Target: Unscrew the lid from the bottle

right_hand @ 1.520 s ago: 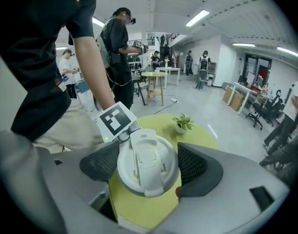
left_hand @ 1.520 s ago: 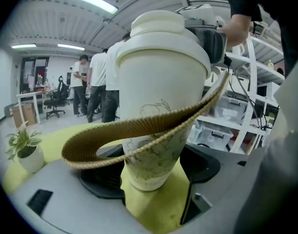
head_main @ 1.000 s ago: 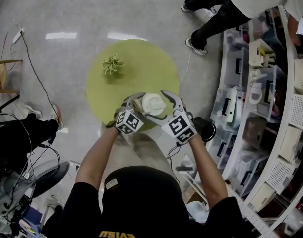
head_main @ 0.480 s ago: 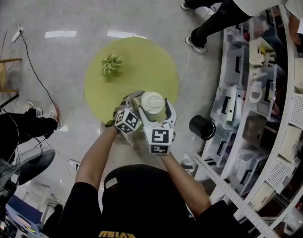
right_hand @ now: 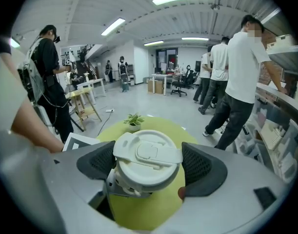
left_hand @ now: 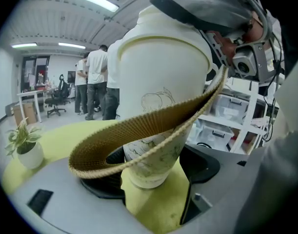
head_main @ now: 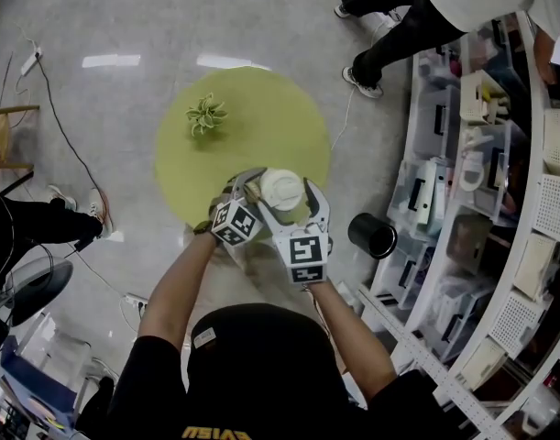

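Lime table (head_main: 261,117) under cream bottle (left_hand: 158,96): left claw (head_main: 250,186) clenched on body, right claw (right_hand: 149,162) just narrowed onto lid (right_hand: 148,152).

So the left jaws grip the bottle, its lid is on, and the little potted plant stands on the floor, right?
Not quite: the potted plant stands on the round green table, not on the floor, as the head view shows. The left gripper does grip the bottle in its jaws, with the lid on.
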Tool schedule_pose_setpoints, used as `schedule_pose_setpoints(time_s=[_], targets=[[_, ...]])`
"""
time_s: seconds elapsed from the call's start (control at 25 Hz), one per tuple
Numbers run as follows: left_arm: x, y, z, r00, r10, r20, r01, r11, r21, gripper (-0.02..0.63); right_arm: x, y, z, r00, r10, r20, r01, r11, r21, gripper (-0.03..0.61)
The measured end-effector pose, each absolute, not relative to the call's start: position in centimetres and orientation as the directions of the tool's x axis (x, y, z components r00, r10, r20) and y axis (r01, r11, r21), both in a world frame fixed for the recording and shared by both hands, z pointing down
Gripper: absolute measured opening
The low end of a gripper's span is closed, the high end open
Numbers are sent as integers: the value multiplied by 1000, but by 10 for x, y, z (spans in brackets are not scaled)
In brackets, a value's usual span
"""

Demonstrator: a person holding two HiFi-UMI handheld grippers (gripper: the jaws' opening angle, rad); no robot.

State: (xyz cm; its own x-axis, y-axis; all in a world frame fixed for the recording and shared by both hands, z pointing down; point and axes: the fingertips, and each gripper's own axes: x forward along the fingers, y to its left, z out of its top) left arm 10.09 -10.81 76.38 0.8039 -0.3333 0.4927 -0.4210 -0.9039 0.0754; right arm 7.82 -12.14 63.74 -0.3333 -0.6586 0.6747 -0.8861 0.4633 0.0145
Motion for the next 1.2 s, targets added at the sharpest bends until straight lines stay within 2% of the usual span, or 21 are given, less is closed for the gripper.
schedule_pose_setpoints(time_s=[0.24, 0.44, 0.68, 0.96, 1.2], targets=[[101, -110, 765, 805, -330, 493, -417, -906, 75, 365, 73, -119, 639, -460, -556, 693, -738, 673, 50, 422], [100, -109, 766, 807, -326, 492, -414, -907, 77, 364, 68, -113, 638, -597, -395, 698, -490, 869, 72, 420], [99, -109, 769, 809, -323, 491, -410, -909, 79, 364, 64, -108, 638, -645, -219, 732, -244, 967, 74, 422], [100, -110, 768, 811, -324, 487, -409, -909, 76, 362, 65, -106, 639, -643, -143, 752, -144, 987, 65, 422], [100, -112, 769, 791, -320, 521, -417, -906, 76, 366, 65, -110, 637, -670, -201, 714, -220, 973, 67, 422]])
